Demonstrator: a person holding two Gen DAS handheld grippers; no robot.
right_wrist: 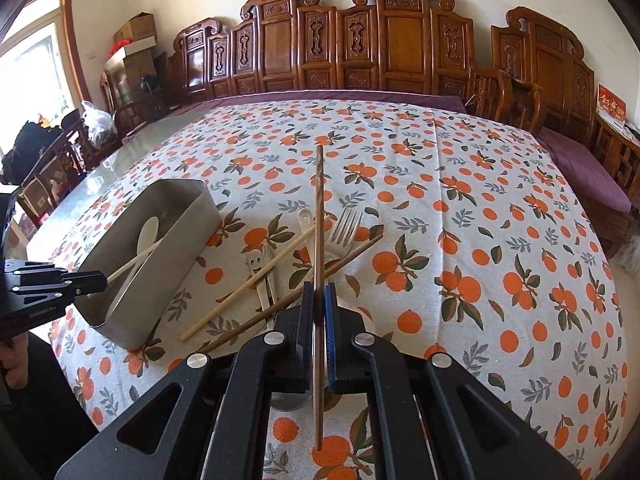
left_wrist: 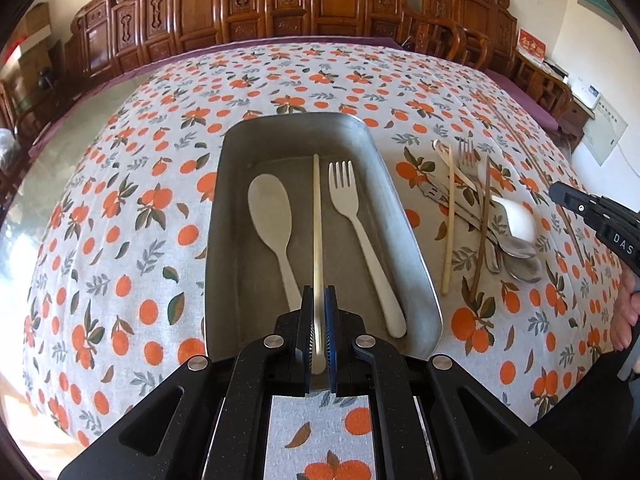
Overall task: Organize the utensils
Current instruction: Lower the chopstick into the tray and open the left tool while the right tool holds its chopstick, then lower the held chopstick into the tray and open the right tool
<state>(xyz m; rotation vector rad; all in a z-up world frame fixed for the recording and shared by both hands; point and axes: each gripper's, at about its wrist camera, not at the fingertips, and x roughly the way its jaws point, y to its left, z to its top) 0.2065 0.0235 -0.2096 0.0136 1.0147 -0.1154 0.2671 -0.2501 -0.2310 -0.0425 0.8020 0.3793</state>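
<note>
A metal tray (left_wrist: 224, 152) lies on the orange-print tablecloth, holding a cream spoon (left_wrist: 272, 208) and a cream fork (left_wrist: 352, 208). My left gripper (left_wrist: 319, 292) is shut on a cream chopstick (left_wrist: 316, 220), which slants down into the tray between spoon and fork. In the right wrist view the left gripper (right_wrist: 105, 279) sits over the tray's (right_wrist: 160, 280) near end. My right gripper (right_wrist: 319, 286) is shut on a brown chopstick (right_wrist: 319, 208) and hovers above the loose pile. The right gripper (left_wrist: 554, 192) also shows at the left wrist view's right edge.
Right of the tray lies a pile: a cream chopstick (left_wrist: 449, 220), a brown chopstick (left_wrist: 482, 232), a white spoon (left_wrist: 518, 216), metal forks (right_wrist: 344, 228) and spoons. Carved wooden benches (right_wrist: 360, 52) line the far side. A bare glass tabletop (right_wrist: 120, 160) shows at left.
</note>
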